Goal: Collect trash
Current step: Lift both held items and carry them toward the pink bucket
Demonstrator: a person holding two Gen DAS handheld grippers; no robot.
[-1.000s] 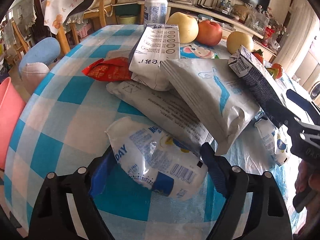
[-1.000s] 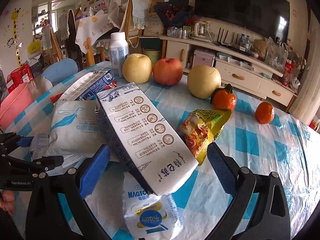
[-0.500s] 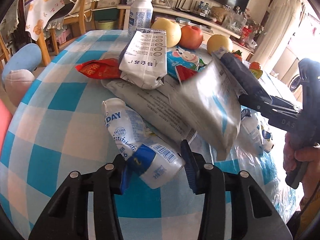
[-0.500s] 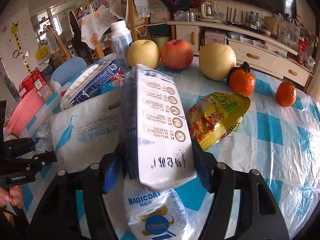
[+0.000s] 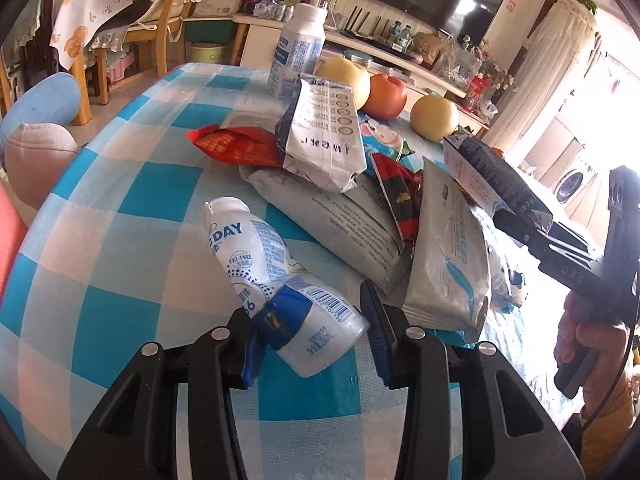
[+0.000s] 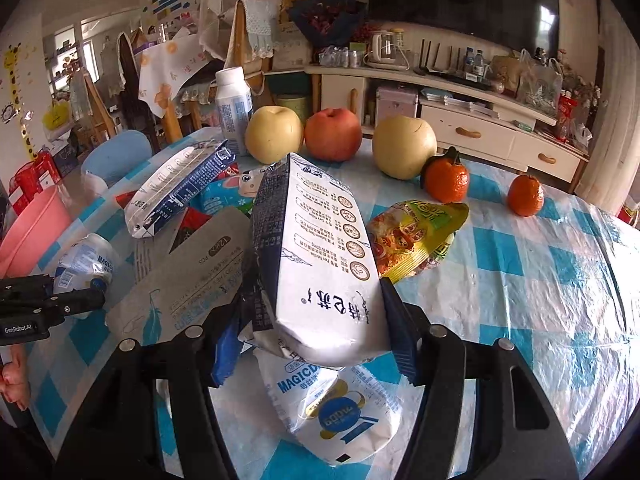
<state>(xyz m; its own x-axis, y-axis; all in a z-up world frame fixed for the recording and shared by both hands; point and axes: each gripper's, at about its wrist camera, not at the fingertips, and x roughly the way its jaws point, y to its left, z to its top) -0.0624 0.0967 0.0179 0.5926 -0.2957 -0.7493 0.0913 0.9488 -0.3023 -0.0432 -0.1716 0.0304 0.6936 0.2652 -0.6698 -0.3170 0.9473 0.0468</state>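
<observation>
A crushed white plastic bottle (image 5: pixel 280 276) with blue print sits between the blue pads of my left gripper (image 5: pixel 310 332), which is shut on its lower end above the blue-checked tablecloth (image 5: pixel 132 240). My right gripper (image 6: pixel 316 332) is shut on a white and dark blue milk carton (image 6: pixel 320 256), held with its far end tipped up. The left wrist view shows that same carton (image 5: pixel 484 168) in the right gripper (image 5: pixel 532 232) at the right. The right wrist view shows the left gripper (image 6: pixel 80 300) and its bottle (image 6: pixel 84 260) at the left edge.
The trash pile holds a second carton (image 5: pixel 324 140), a red wrapper (image 5: pixel 236 144), grey tissue packs (image 5: pixel 332 220) and a flattened white pouch (image 6: pixel 336 404). A yellow snack bag (image 6: pixel 416 236), apples, pears and oranges (image 6: pixel 446 180) and an upright white bottle (image 6: pixel 234 108) stand behind. A pink basin (image 6: pixel 28 232) is at the left.
Both grippers have closed: the left on the crushed bottle, the right on the milk carton. The carton has tipped upward, and the grey tissue pack beside it has shifted.
</observation>
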